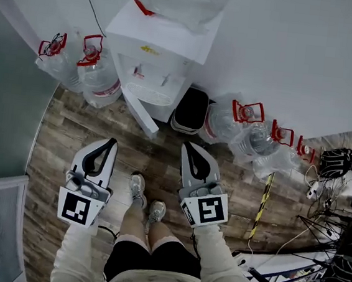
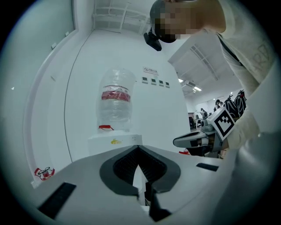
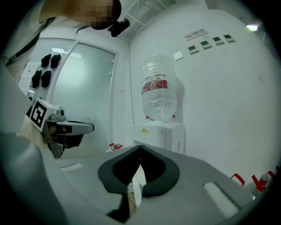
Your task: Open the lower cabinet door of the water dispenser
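The white water dispenser (image 1: pixel 152 56) stands against the wall with a clear bottle (image 1: pixel 178 0) on top. Its lower cabinet door (image 1: pixel 140 113) hangs swung out toward me, edge-on over the wood floor. My left gripper (image 1: pixel 110 144) is held in front of the dispenser, left of the door, its jaws shut on nothing. My right gripper (image 1: pixel 187 146) is level with it, right of the door, also shut and empty. Neither touches the door. The left gripper view shows the dispenser top (image 2: pixel 115 141) and bottle (image 2: pixel 116 103) ahead. The right gripper view shows the dispenser (image 3: pixel 159 132) too.
Several spare water bottles with red handles lie left (image 1: pixel 99 73) and right (image 1: pixel 246 129) of the dispenser. A black bin (image 1: pixel 190 110) stands beside it. Cables and a black stand (image 1: pixel 337 217) crowd the right side. A yellow-black pole (image 1: pixel 262 206) lies on the floor.
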A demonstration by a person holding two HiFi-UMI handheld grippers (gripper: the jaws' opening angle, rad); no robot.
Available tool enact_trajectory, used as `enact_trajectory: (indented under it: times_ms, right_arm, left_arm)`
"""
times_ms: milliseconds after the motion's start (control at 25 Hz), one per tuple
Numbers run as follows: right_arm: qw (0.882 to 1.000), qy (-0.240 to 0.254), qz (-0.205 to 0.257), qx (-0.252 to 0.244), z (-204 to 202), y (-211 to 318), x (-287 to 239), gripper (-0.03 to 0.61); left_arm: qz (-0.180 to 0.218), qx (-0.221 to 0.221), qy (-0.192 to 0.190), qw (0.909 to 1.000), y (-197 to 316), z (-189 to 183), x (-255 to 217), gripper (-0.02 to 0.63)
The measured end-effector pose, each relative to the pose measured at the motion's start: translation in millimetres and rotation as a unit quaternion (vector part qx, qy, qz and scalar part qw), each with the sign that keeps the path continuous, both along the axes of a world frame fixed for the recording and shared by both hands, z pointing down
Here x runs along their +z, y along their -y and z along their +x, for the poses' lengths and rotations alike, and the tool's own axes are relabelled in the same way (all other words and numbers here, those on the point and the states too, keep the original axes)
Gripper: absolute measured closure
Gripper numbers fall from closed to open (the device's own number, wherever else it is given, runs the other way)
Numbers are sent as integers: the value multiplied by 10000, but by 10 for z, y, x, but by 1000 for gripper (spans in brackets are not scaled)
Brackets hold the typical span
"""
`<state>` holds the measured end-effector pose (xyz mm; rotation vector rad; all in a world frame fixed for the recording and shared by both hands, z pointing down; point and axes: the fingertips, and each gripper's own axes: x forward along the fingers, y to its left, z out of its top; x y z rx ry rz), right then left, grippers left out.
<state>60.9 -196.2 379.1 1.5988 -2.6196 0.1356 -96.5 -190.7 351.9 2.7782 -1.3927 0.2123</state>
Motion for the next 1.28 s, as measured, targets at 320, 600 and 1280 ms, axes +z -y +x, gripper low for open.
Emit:
enact_trajectory:
  times_ms: [320,600,1280]
  right_arm:
    - [9999,-105,27,-33,116,-322,-679,569]
    - [9999,-36,97,51,294,-588,-1211,569]
    - [9987,72,499,90,442,-1152,-2135,569]
  left_arm:
    - [384,87,-27,9992,-314,99,-783,611]
    - [490,33,-23,9988,-589,206,-1297,612]
    - [934,-89,-231,9953,-1169,279,-2193,611]
